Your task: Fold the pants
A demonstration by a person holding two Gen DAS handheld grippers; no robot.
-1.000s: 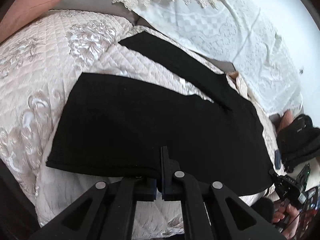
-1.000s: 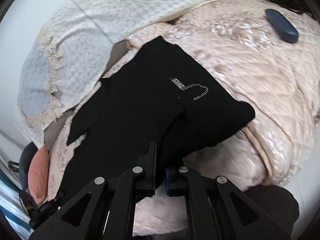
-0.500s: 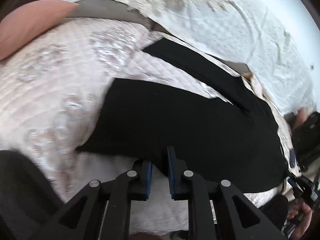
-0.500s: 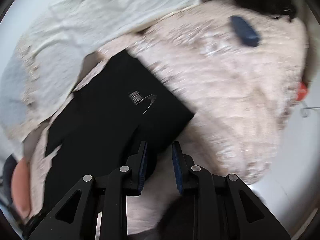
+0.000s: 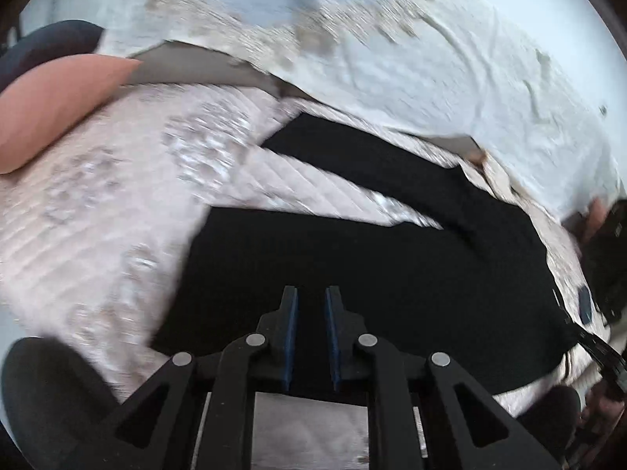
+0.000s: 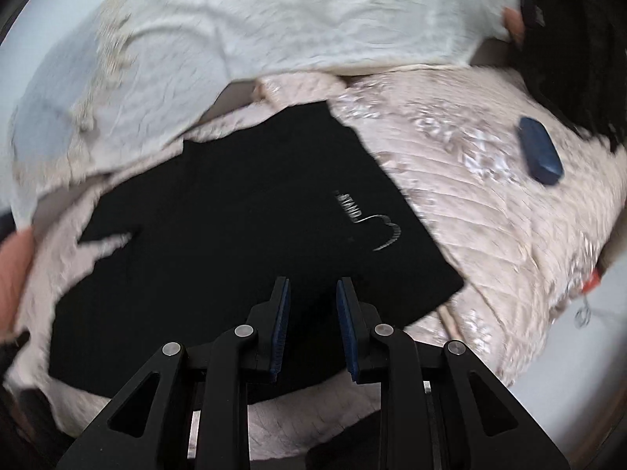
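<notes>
Black pants (image 5: 372, 274) lie flat on a pale quilted bedspread (image 5: 98, 203), the two legs spread apart toward the left. In the right wrist view the pants (image 6: 243, 235) show a small white logo (image 6: 368, 223) near the waist end. My left gripper (image 5: 311, 293) is open, hovering over the near edge of the lower leg, with nothing between its fingers. My right gripper (image 6: 312, 286) is open over the near edge by the waist, also empty.
A white lace cloth (image 5: 431, 58) covers the far side of the bed. A pink pillow (image 5: 51, 105) lies at far left. A dark blue case (image 6: 540, 150) lies on the quilt at right. Dark clothing (image 6: 576, 51) sits at the far right corner.
Both grippers were shut on the pants' near edge one second ago; they have opened and let go. The pants now lie flat, and both views have shifted.
</notes>
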